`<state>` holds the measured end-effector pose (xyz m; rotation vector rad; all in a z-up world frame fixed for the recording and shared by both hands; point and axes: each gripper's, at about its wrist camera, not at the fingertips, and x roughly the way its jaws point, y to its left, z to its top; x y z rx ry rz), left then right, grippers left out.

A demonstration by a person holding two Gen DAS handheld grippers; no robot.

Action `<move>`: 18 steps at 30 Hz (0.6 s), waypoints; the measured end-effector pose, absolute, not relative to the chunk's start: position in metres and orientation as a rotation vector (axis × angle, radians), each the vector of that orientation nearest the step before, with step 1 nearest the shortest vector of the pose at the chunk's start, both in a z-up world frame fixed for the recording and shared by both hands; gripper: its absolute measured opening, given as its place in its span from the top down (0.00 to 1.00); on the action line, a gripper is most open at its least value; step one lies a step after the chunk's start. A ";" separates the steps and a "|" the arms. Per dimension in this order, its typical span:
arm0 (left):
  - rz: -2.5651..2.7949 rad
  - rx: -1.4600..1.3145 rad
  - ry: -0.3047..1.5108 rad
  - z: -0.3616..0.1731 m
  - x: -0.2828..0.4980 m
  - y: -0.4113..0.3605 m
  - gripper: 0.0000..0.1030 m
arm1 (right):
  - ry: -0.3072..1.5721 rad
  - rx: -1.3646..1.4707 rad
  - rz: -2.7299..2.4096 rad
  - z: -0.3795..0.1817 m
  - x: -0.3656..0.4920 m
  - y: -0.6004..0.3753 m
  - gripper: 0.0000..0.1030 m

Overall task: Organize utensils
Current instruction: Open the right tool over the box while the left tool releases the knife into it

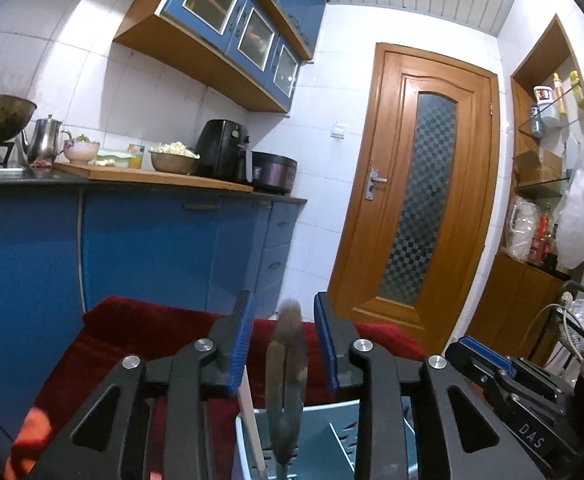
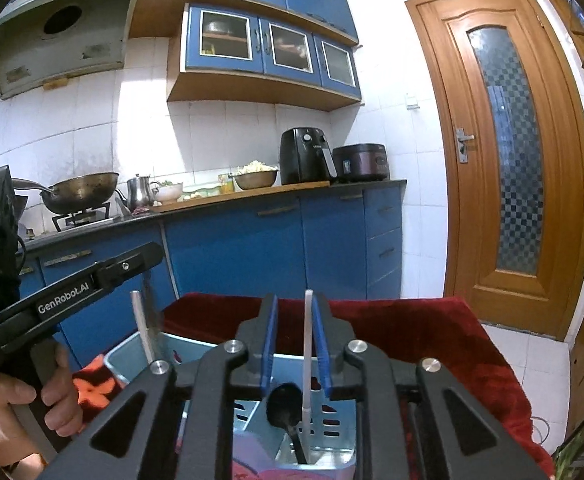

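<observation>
A light blue slotted utensil holder (image 1: 343,440) (image 2: 331,428) stands on a red cloth. In the left wrist view a brown-grey utensil (image 1: 288,380) stands upright in it, between the blue pads of my left gripper (image 1: 284,300). The pads are apart from it on both sides, so the gripper is open. A pale handle (image 1: 250,420) leans beside it. In the right wrist view a thin white handle (image 2: 307,340) stands between the pads of my right gripper (image 2: 295,300), close to the right pad, with a gap on the left. A black spoon (image 2: 286,402) rests in the same compartment.
The red cloth (image 2: 411,328) covers the surface under the holder. A hand (image 2: 32,400) holds the left gripper (image 2: 148,254) at the left. Blue kitchen cabinets (image 2: 232,248) with a wok, kettle and appliances are behind, and a wooden door (image 2: 503,152) is at the right.
</observation>
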<state>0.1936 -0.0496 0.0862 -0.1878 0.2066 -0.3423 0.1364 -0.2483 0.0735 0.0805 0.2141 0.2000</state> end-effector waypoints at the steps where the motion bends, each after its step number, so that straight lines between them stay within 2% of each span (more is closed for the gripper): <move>1: -0.343 -0.187 0.206 0.089 0.190 -0.049 0.69 | 0.208 0.084 0.200 0.076 0.132 -0.249 0.80; 18: -0.363 -0.173 0.315 0.113 0.128 -0.025 0.69 | 0.266 0.173 0.215 0.106 0.068 -0.253 0.78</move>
